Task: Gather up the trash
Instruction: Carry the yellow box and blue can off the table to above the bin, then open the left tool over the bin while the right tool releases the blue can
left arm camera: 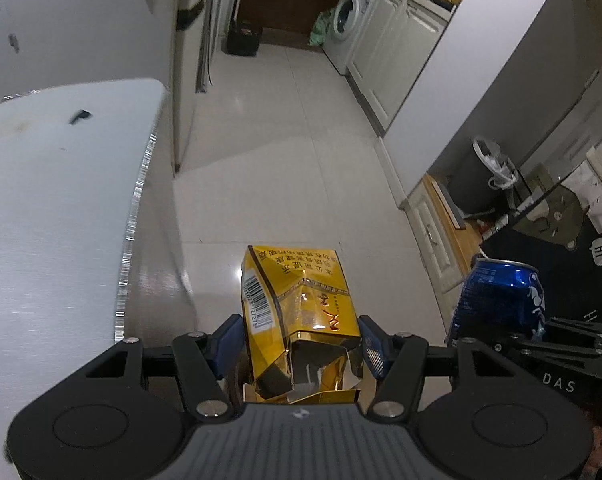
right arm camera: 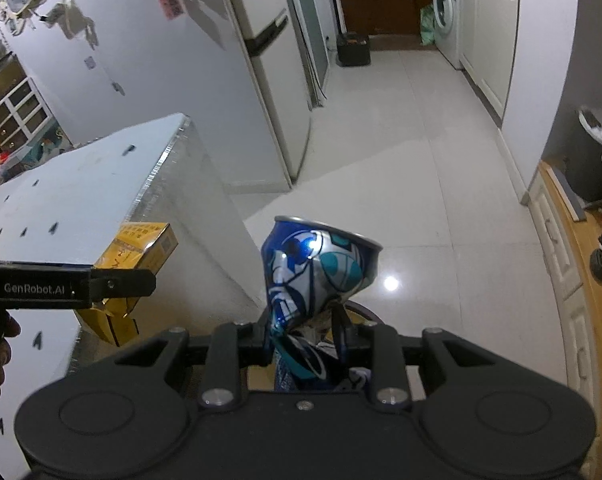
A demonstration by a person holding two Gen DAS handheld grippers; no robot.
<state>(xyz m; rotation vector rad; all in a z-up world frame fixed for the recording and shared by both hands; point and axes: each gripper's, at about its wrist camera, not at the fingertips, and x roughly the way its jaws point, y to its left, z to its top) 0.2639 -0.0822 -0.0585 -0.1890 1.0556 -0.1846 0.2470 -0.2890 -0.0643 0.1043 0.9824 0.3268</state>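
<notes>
My left gripper is shut on a crumpled yellow cigarette pack and holds it up above the tiled floor. The pack also shows in the right wrist view, with the left gripper seen from the side. My right gripper is shut on a crushed blue and silver drink can, pinched at its dented middle. The can also shows in the left wrist view, to the right of the pack. Both things hang in the air next to the white table.
A white table with a shiny edge stands at the left. A fridge stands behind it. A black bin and a washing machine are at the far end. A bin with a white bag stands at right.
</notes>
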